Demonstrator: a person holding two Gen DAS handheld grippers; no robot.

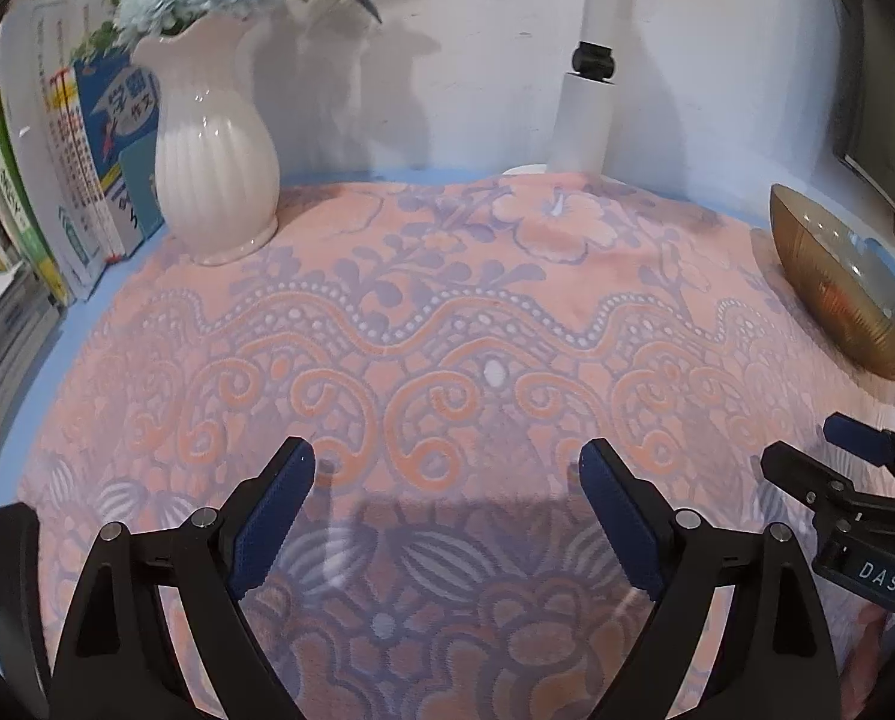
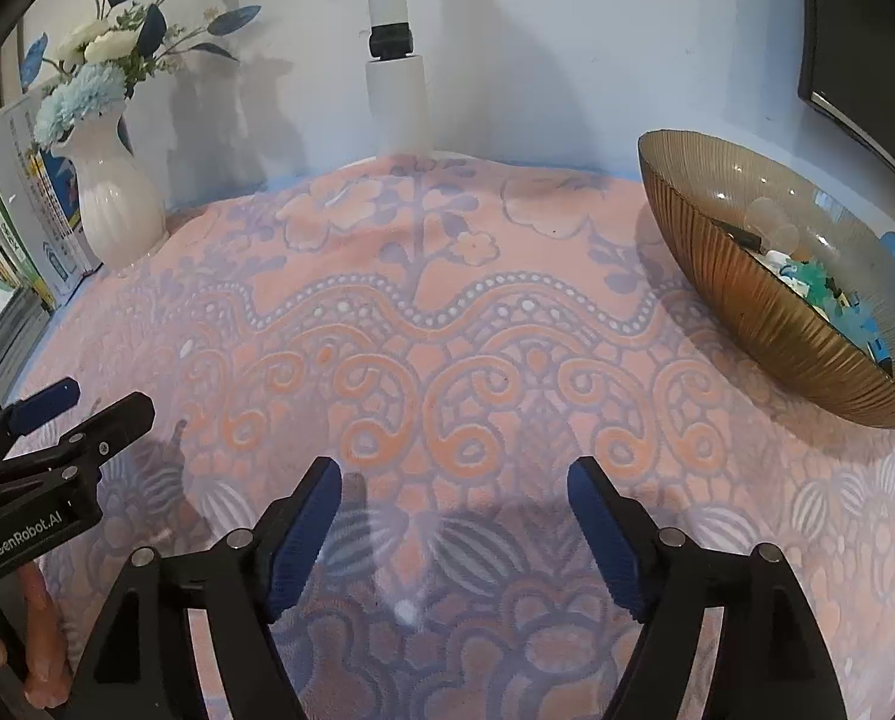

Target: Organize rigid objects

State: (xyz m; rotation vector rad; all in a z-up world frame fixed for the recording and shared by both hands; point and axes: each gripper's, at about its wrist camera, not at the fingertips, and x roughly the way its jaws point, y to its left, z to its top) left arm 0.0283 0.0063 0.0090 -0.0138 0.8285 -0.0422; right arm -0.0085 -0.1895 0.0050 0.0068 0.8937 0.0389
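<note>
A ribbed amber glass bowl [image 2: 765, 300] stands on the right of the patterned pink cloth [image 2: 447, 312] and holds several small objects [image 2: 819, 288], some teal and white; it also shows at the right edge of the left wrist view [image 1: 837, 288]. My left gripper [image 1: 447, 468] is open and empty above the cloth; it also shows at the left of the right wrist view [image 2: 102, 402]. My right gripper [image 2: 453, 480] is open and empty above the cloth; it also shows at the right of the left wrist view [image 1: 807, 444].
A white ribbed vase [image 1: 213, 150] with blue and white flowers stands at the back left, with upright books [image 1: 81, 180] beside it. A white lamp post [image 1: 585, 114] rises at the back wall. A dark monitor [image 1: 885, 138] is at the far right.
</note>
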